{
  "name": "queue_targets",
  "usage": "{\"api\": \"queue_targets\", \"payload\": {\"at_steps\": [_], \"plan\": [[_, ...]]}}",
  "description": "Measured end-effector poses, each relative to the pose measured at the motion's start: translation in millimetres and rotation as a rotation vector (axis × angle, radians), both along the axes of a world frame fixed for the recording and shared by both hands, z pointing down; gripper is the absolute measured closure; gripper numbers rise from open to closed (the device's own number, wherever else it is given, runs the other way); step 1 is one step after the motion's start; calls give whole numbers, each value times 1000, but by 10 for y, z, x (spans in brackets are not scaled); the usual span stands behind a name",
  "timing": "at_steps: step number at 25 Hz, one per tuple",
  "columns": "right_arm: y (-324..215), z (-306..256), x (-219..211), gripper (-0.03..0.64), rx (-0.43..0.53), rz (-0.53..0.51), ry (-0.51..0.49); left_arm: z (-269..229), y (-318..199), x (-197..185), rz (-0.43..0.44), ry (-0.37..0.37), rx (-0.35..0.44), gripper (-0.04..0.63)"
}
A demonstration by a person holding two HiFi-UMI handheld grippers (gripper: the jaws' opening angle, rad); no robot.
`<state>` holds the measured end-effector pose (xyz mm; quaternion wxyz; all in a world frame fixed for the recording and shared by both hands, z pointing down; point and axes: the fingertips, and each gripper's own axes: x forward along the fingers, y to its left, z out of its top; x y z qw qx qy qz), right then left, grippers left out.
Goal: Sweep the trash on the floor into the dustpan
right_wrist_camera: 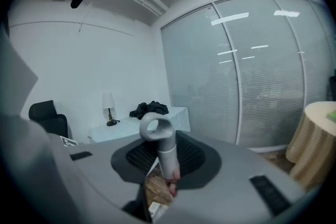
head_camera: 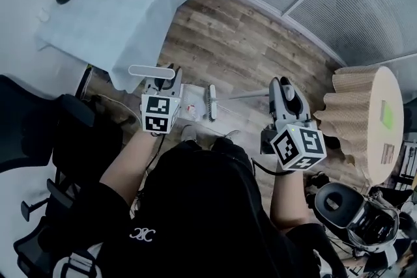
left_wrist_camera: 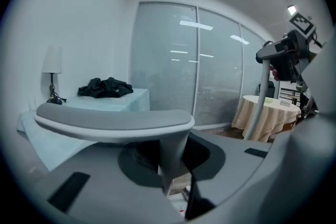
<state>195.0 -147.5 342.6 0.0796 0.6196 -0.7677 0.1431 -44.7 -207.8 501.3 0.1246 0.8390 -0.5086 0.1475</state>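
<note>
Apparently a scrap of trash [head_camera: 191,109] already lies in the dustpan [head_camera: 195,94], which rests on the wood floor [head_camera: 247,42]. The broom head [head_camera: 212,103] stands just beside the dustpan's mouth. The left gripper [head_camera: 166,78] is clamped on the dustpan handle [left_wrist_camera: 113,120], and the right gripper [head_camera: 283,91] pinches the broom handle [right_wrist_camera: 161,152]. I cannot tell whether any trash remains outside the dustpan, so the sweep looks nearly done.

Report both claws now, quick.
Left claw: shut on the dustpan handle.
Right claw: shut on the broom handle.
</note>
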Motion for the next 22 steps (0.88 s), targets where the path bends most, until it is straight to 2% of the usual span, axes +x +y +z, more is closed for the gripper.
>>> {"api": "queue_targets", "payload": {"at_steps": [4, 11, 15, 22], "plan": [[117, -137, 262, 515, 25, 61, 44, -362, 67, 279, 44, 27, -3, 522], [382, -361, 678, 515, 70, 187, 101, -1063, 249, 766, 175, 43, 118, 522], [468, -352, 881, 517, 54, 244, 116, -1283, 255, 942, 193, 41, 157, 522], [504, -193, 1035, 517, 35, 298, 141, -1427, 198, 1129, 199, 14, 154, 522]]}}
